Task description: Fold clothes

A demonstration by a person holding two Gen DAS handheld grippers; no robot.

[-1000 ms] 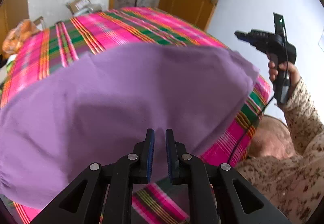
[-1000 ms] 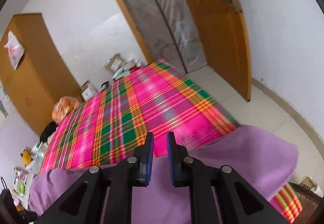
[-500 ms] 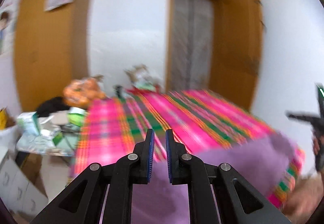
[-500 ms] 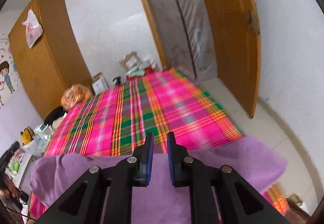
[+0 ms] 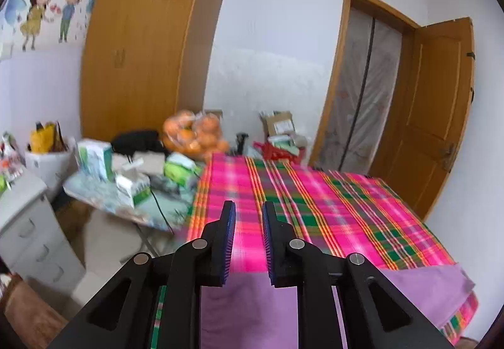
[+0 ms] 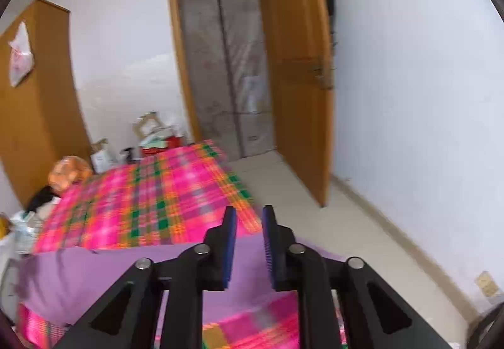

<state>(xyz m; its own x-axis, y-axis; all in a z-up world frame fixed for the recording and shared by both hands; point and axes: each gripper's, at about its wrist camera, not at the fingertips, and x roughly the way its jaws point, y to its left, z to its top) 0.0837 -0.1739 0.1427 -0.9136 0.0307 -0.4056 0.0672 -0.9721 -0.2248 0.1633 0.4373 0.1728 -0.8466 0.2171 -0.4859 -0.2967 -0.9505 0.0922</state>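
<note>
The purple cloth [image 5: 252, 311] lies on the near end of the pink plaid bed [image 5: 315, 210], below and just behind the left gripper [image 5: 249, 241], whose jaws stand slightly apart with nothing between them. In the right wrist view the cloth [image 6: 104, 273] spreads left across the near bed edge; the right gripper [image 6: 249, 245] is likewise parted and empty above it. Only the left view shows the cluttered side table [image 5: 132, 191] and bag of oranges [image 5: 195, 134]; only the right shows bare floor [image 6: 308, 210] beside the open door [image 6: 299, 71].
</note>
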